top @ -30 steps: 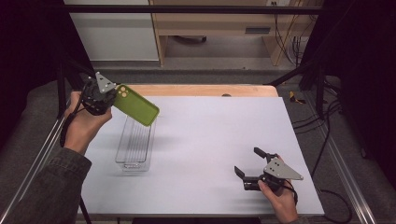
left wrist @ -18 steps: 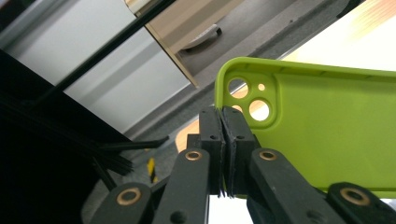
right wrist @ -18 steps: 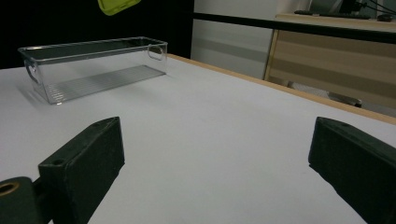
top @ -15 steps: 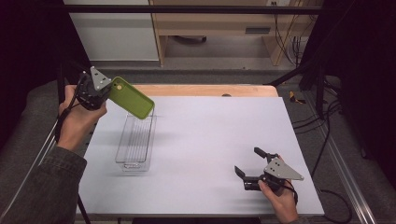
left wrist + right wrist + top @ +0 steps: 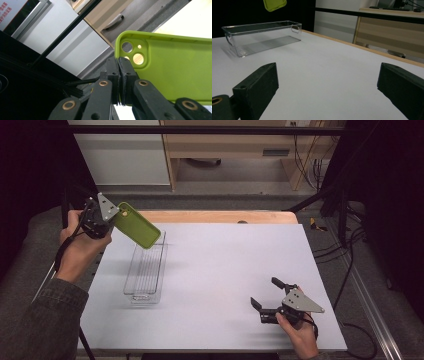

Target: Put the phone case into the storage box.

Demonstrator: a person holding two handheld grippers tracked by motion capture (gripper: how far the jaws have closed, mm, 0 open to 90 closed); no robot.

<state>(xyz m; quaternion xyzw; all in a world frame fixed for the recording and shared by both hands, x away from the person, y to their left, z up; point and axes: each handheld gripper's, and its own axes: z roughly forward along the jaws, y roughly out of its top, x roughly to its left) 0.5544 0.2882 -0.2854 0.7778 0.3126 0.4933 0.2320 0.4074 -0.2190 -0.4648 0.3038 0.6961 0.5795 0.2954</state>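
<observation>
green phone case [image 5: 136, 225] (light, flexible, probably silicone): left gripper [image 5: 119, 65] pinches its rim at the camera-cutout corner; right gripper [image 5: 272, 296] spread, idle.

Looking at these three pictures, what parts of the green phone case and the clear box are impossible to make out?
- Phone case: in the left gripper view its far end runs off the right edge, and the black jaws cover its near corner.
- Phone case: in the right gripper view the top edge cuts it off.
- Clear box: in the high view the case overlaps its far end, and its see-through walls blur into the white table.
</observation>
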